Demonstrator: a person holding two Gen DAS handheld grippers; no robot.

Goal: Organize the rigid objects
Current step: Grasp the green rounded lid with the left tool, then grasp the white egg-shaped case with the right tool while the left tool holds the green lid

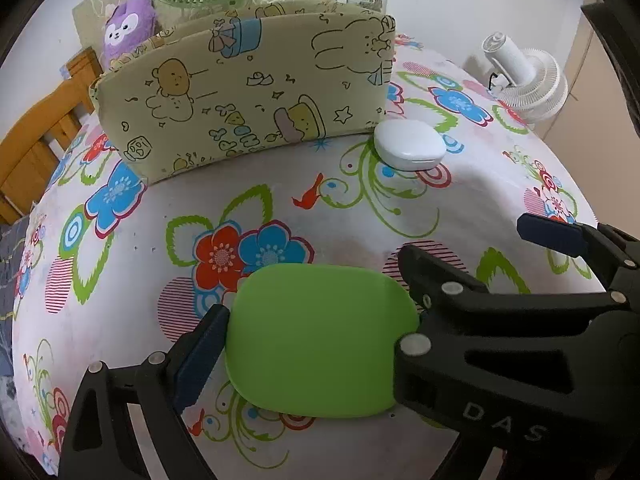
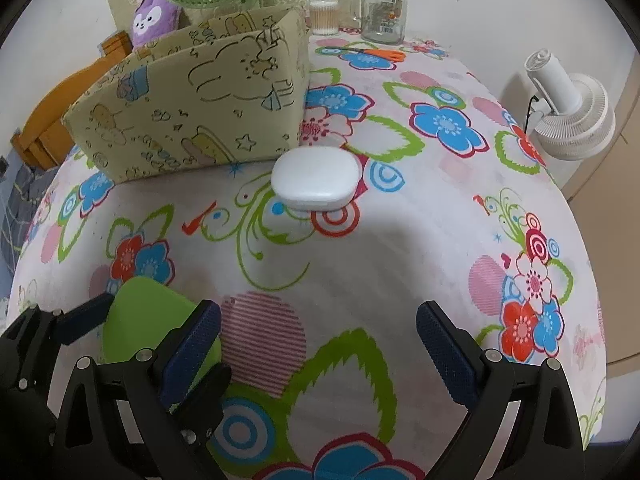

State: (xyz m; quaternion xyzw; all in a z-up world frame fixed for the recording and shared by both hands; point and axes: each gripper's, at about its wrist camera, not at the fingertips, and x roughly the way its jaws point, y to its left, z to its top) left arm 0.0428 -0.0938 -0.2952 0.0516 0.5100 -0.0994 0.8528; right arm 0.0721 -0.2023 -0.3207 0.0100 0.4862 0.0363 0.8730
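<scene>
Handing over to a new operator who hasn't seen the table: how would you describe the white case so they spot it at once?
Find the yellow cartoon-print fabric box on the floral tablecloth. Just off its front right corner lies the white case, flat on the cloth. It is a plain, glossy, rounded white shell, unlike the green case between the left gripper fingers.

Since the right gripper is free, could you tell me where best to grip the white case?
Probably across the white case's two shorter sides, from above. It lies flat, lid up, on the tablecloth; the fabric box crowds its far side, while the open right gripper faces it.
</scene>
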